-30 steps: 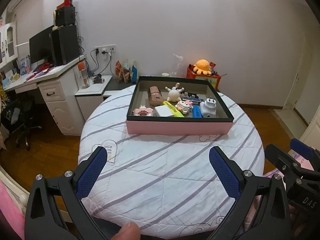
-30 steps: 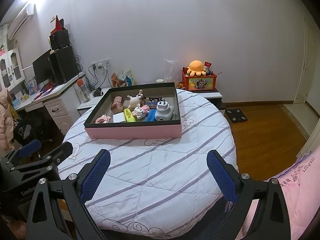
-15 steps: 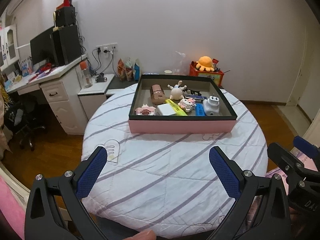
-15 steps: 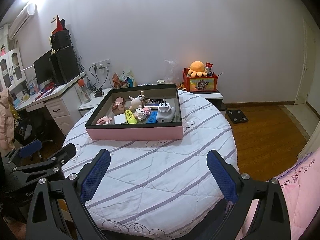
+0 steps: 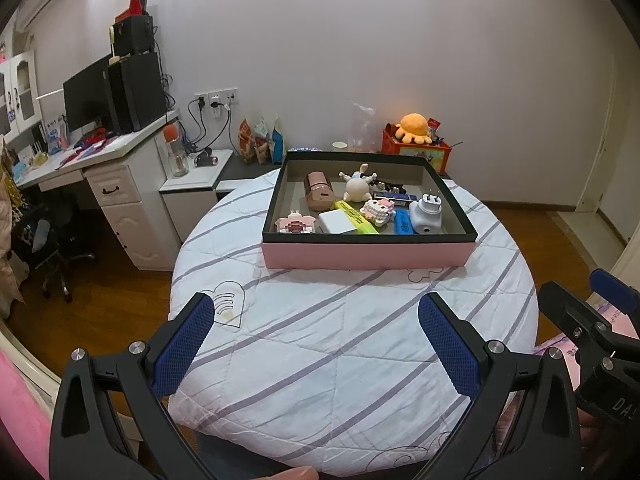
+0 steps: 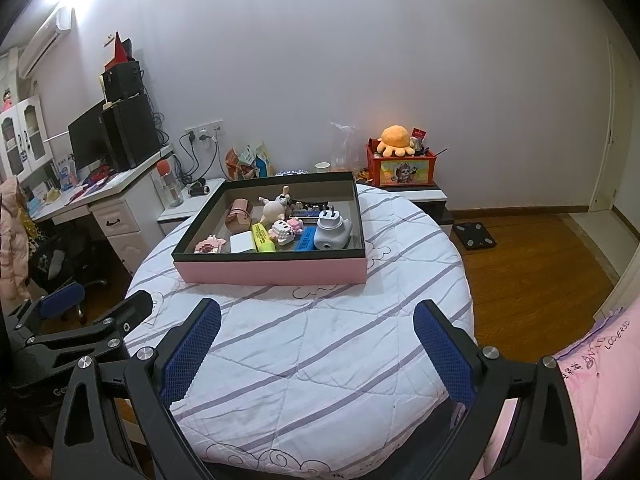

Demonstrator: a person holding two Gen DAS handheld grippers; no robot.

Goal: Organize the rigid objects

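Both the left gripper and the right gripper have their blue padded jaws wide apart and hold nothing, with only the round table's white quilted cover with purple stripes showing between them. The shallow pink box with a black rim sits on the cover well ahead of both sets of jaws, beyond the gap. Inside it lie small hard things, among them a white plug adapter, a yellow marker pen, a blue block and a small brown case.
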